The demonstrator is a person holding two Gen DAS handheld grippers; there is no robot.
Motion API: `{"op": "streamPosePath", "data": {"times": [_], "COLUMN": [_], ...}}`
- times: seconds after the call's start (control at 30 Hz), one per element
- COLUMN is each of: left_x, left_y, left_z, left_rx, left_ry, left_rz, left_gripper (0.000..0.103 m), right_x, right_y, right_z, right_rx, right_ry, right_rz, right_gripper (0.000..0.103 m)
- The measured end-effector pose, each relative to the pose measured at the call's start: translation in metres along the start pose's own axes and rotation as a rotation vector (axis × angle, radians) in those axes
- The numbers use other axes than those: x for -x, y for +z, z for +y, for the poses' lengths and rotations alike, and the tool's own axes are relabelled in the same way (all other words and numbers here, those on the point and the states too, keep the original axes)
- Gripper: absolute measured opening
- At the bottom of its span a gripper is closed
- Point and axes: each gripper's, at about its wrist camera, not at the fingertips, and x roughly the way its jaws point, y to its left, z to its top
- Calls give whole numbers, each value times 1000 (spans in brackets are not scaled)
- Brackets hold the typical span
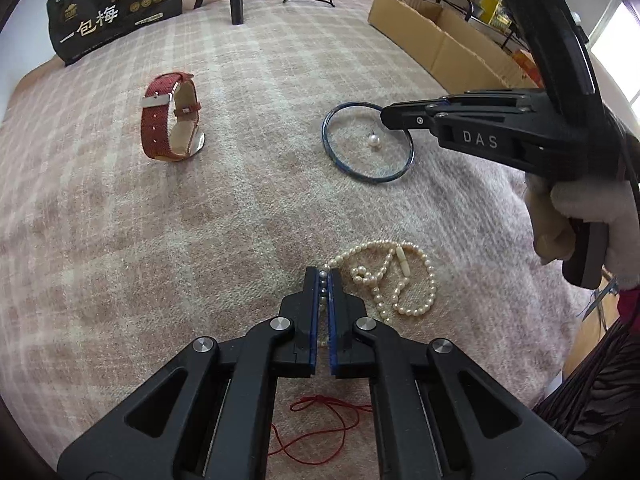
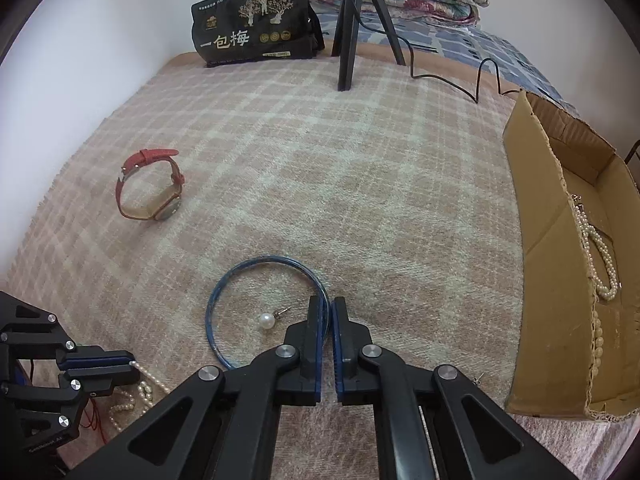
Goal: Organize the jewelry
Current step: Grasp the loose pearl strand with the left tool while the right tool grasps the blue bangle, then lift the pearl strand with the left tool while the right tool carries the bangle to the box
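My left gripper (image 1: 323,276) is shut on a pearl necklace (image 1: 404,280) that lies heaped on the plaid blanket; it also shows in the right wrist view (image 2: 132,366). My right gripper (image 2: 327,304) is shut on the rim of a blue bangle (image 2: 224,284), which lies flat; the bangle also shows in the left wrist view (image 1: 340,156), with the right gripper (image 1: 386,114) at its far rim. A pearl earring (image 2: 267,321) lies inside the bangle. A red-strap watch (image 1: 170,118) stands at the left.
An open cardboard box (image 2: 540,240) on the right holds another pearl necklace (image 2: 600,252). A red cord (image 1: 320,428) lies under my left gripper. A black bag (image 2: 252,28) and a tripod (image 2: 352,20) stand at the far edge, with a cable (image 2: 452,76) beside them.
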Motion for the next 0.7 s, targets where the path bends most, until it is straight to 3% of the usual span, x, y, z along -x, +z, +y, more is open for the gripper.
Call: {"op": "streamPosePath", "data": {"times": [0.7], "left_x": [68], "left_y": [1], "left_z": [-25], "left_rx": [5], "left_ry": [-62], "left_rz": [-145], "left_gripper": [1], "right_x": [72], "right_y": [9], "right_z": [26], "right_rx": [93], "right_ry": [-75], "right_rz": [-159], "right_gripper": [1]}}
